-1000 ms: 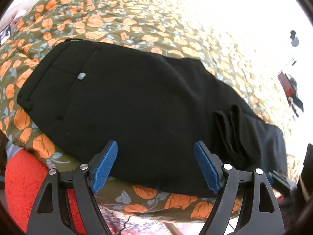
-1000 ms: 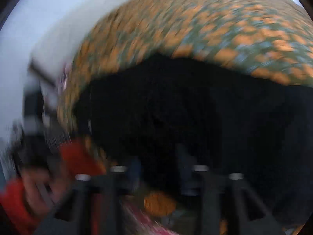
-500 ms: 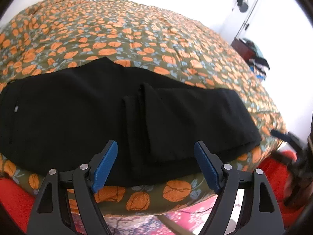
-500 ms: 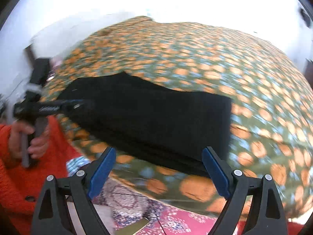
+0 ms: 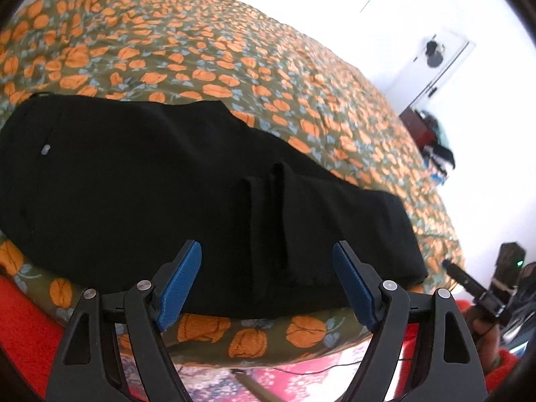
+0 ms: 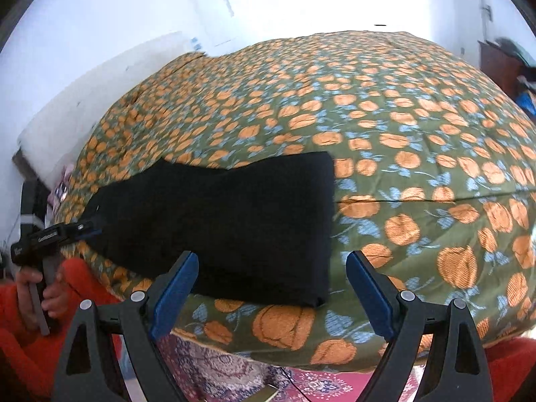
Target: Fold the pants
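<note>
Black pants [image 5: 160, 181] lie flat along the near edge of the bed, folded lengthwise, waist with a small button to the left and the leg ends doubled back in the middle. They also show in the right wrist view [image 6: 234, 214]. My left gripper [image 5: 268, 283] is open and empty, just short of the pants' near edge. My right gripper [image 6: 269, 293] is open and empty, in front of the right end of the pants. The left gripper also shows at the far left of the right wrist view [image 6: 88, 227].
The bed is covered by a green spread with orange flowers [image 6: 402, 134]. A patterned pink rug [image 6: 234, 382] lies on the floor below the bed's edge. A dark cabinet with clothes [image 5: 432, 144] stands by the far wall beside a white door.
Both grippers have swung their views across the pants. The right gripper has drawn back from the cloth and now stands off the bed's edge. Both stay open.
</note>
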The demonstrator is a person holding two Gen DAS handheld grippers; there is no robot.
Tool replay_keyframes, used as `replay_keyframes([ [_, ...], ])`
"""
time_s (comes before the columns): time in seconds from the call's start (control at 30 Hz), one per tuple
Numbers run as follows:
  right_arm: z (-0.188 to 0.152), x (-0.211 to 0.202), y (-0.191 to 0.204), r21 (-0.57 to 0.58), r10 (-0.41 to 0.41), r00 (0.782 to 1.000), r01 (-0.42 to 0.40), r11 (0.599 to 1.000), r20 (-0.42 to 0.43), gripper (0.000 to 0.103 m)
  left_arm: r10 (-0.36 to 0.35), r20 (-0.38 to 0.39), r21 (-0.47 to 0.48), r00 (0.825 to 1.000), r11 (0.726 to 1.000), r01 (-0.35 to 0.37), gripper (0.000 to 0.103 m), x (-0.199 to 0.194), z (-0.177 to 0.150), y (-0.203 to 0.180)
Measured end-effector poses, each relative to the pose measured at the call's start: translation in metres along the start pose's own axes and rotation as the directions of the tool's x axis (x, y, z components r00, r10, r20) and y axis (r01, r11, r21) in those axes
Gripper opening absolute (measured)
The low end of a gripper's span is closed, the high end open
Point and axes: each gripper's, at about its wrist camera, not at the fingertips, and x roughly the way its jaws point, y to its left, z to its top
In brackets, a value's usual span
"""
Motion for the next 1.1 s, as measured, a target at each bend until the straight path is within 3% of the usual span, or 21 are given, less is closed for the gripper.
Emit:
replay_keyframes([
  [0.2, -0.001, -0.002, -0.019, 0.093, 0.006, 1.000, -0.006, 0.996, -0.001, 0.089, 0.015, -0.024, 0.068, 1.000, 0.998, -0.014, 0.082, 0.007, -0.004, -0.021],
  [0.43, -0.002, -0.001, -0.021, 0.102, 0.011, 1.000, -0.009, 0.995, -0.014, 0.089, 0.054, -0.026, 0.178, 0.998, 0.983, -0.048, 0.082, 0.011, -0.010, -0.040],
  [1.1, -0.006, 0.000, -0.020, 0.099, 0.007, 0.999, -0.003, 0.995, -0.037, 0.089, 0.080, -0.020, 0.165, 0.997, 0.983, -0.075, 0.082, 0.011, -0.008, -0.033],
])
